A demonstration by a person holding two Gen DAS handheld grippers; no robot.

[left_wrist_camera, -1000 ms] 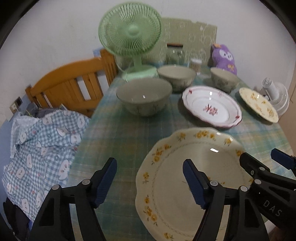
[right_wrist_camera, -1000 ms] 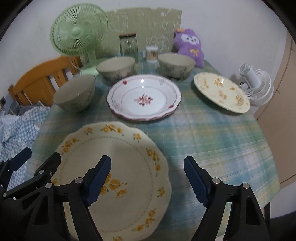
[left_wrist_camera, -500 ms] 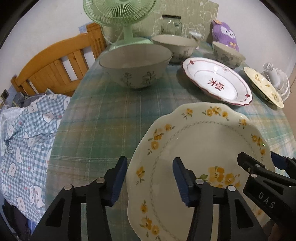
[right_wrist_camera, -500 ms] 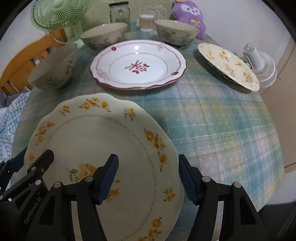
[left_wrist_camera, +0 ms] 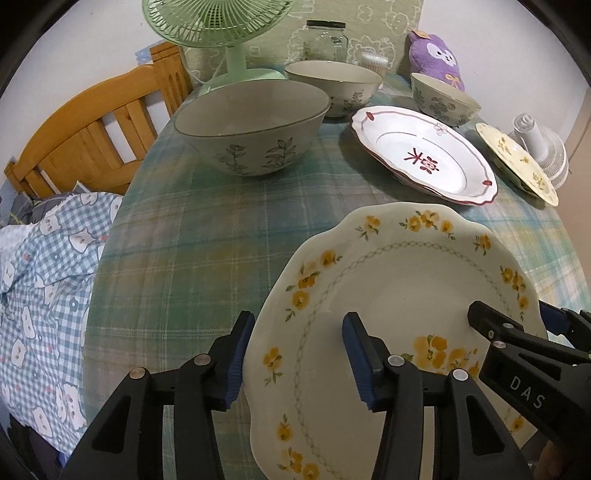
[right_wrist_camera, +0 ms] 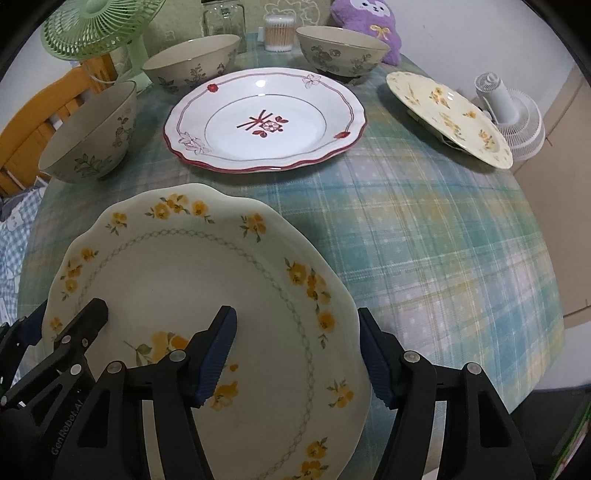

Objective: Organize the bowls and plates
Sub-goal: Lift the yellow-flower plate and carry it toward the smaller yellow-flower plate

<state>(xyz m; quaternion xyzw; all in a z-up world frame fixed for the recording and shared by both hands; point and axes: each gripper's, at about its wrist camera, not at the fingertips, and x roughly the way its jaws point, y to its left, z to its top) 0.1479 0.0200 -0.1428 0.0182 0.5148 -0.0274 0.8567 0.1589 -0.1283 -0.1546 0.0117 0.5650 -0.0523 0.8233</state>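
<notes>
A large cream plate with yellow flowers [left_wrist_camera: 399, 295] [right_wrist_camera: 192, 280] lies at the near edge of the table. My left gripper [left_wrist_camera: 297, 354] straddles its left rim, one finger outside, one over the plate; the jaws stand apart. My right gripper [right_wrist_camera: 295, 350] straddles its right rim the same way. A red-trimmed white plate [right_wrist_camera: 264, 120] [left_wrist_camera: 424, 151] sits mid-table. A small yellow-flowered plate [right_wrist_camera: 448, 116] sits far right. Three floral bowls stand behind: left [left_wrist_camera: 253, 125], middle [left_wrist_camera: 332, 86], right [left_wrist_camera: 443, 98].
A green fan [left_wrist_camera: 218, 33], a glass jar [left_wrist_camera: 325, 38], a cotton swab box [right_wrist_camera: 279, 33] and a purple plush [left_wrist_camera: 436, 59] line the back. A white fan [right_wrist_camera: 513, 114] stands off the right edge. A wooden bed frame [left_wrist_camera: 85, 129] and checked bedding [left_wrist_camera: 40, 288] lie left.
Both grippers moved forward and down onto the large flowered plate's opposite rims, and their jaws narrowed around the rim.
</notes>
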